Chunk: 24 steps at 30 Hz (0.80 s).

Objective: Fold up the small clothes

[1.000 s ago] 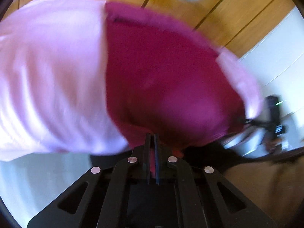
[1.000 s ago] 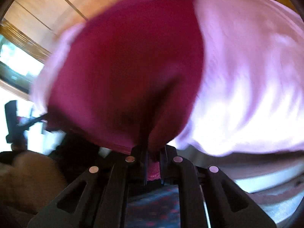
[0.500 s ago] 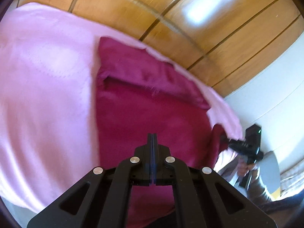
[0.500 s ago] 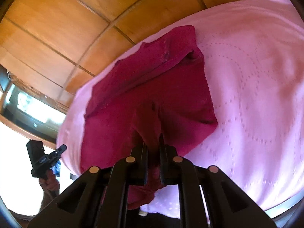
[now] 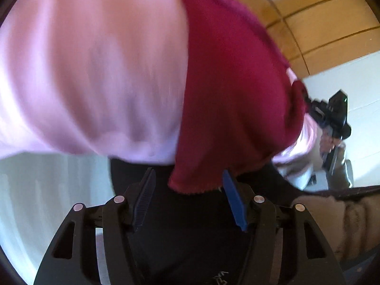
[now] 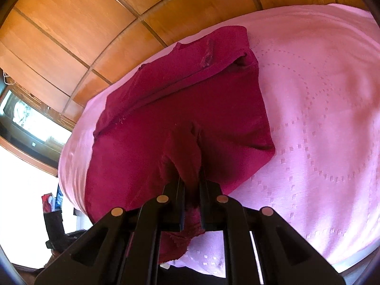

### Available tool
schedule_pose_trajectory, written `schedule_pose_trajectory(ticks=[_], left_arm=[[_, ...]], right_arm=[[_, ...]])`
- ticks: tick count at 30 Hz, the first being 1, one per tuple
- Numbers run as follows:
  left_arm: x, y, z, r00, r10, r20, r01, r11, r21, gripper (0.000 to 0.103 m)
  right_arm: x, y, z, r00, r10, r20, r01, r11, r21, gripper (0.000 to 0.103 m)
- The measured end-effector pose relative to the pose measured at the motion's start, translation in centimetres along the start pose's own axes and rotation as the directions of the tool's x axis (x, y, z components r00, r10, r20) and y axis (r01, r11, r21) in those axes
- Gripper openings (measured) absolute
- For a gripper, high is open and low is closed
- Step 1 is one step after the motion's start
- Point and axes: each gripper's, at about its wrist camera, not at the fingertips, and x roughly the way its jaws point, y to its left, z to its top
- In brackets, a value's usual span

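A dark red garment (image 6: 180, 109) lies spread on a pink cloth-covered surface (image 6: 320, 99), its far edge folded over. My right gripper (image 6: 191, 185) is shut on a pinched fold of the garment's near edge. In the left wrist view the same garment (image 5: 232, 90) hangs over the near edge of the pink surface (image 5: 95, 71). My left gripper (image 5: 187, 178) is open, its fingers either side of the garment's hanging corner without gripping it. The right gripper (image 5: 332, 116) shows at the far right of that view, at the garment's other corner.
Wooden panelling (image 6: 118, 23) rises behind the surface. A white wall (image 5: 356, 76) is at the right of the left wrist view. A window or screen (image 6: 28, 116) sits at the left. A person's dark clothing (image 5: 190, 225) lies below the left gripper.
My left gripper has opened and let go of the garment's corner, which now hangs free. It has dropped back toward the surface's near edge. My right gripper keeps its hold.
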Motion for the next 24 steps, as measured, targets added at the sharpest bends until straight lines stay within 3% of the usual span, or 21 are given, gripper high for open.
schedule_pose_trajectory(ticks=[1, 2, 3, 5, 8, 11, 14, 15, 17, 21, 24], left_arm=[[0.4, 0.1, -0.1, 1.0, -0.002, -0.002, 0.002, 1.0, 0.007, 0.057], [0.9, 0.1, -0.1, 1.0, -0.021, -0.011, 0.021, 1.0, 0.009, 0.049], [1.2, 0.0, -0.2, 0.999, -0.045, -0.022, 0.046, 0.999, 0.012, 0.028], [1.5, -0.6, 0.0, 0.999, 0.011, -0.033, -0.009, 0.998, 0.063, 0.005], [-0.1, -1.3, 0.0, 1.0, -0.021, -0.01, 0.022, 0.996, 0.085, 0.003], [-3.5, -2.7, 0.3, 0.989, -0.139, 0.051, 0.135, 0.988, 0.072, 0.003], [-7.5, -4.8, 1.8, 0.941, -0.293, 0.172, 0.281, 0.955, 0.09, 0.003], [-8.9, -5.7, 2.9, 0.913, -0.344, 0.218, 0.326, 0.938, 0.116, 0.003], [-10.4, -7.1, 5.0, 0.883, -0.386, 0.268, 0.35, 0.921, 0.172, 0.003], [-10.8, -8.7, 10.9, 0.842, -0.423, 0.334, 0.365, 0.904, 0.224, 0.003], [-9.3, -8.8, 15.2, 0.836, -0.413, 0.362, 0.372, 0.911, 0.18, 0.003]], right_arm=[[0.0, 0.1, -0.1, 1.0, -0.01, 0.0, 0.01, 1.0, -0.011, 0.008], [-0.1, 0.1, -0.2, 1.0, -0.017, 0.001, 0.017, 1.0, -0.017, 0.009], [-0.1, 0.2, -0.3, 1.0, -0.023, 0.002, 0.024, 1.0, -0.018, 0.009], [-0.1, 0.2, -0.5, 0.999, -0.034, 0.0, 0.034, 0.999, -0.016, 0.009], [-0.6, 0.2, -0.7, 0.999, -0.037, -0.012, 0.036, 0.999, -0.035, 0.008], [-1.9, 0.9, -1.3, 0.999, 0.011, -0.038, -0.014, 0.997, -0.074, 0.008], [-3.8, 1.6, -1.7, 0.993, 0.109, -0.048, -0.112, 0.99, -0.081, 0.008], [-4.3, 1.7, -1.6, 0.99, 0.132, -0.043, -0.135, 0.988, -0.075, 0.008], [-5.5, 1.7, -0.9, 0.979, 0.203, 0.005, -0.203, 0.978, -0.043, 0.008], [-5.3, 0.6, 1.3, 0.966, 0.243, 0.082, -0.246, 0.969, 0.022, 0.008], [-3.6, -1.6, 3.2, 0.973, 0.206, 0.104, -0.217, 0.97, 0.112, 0.008]])
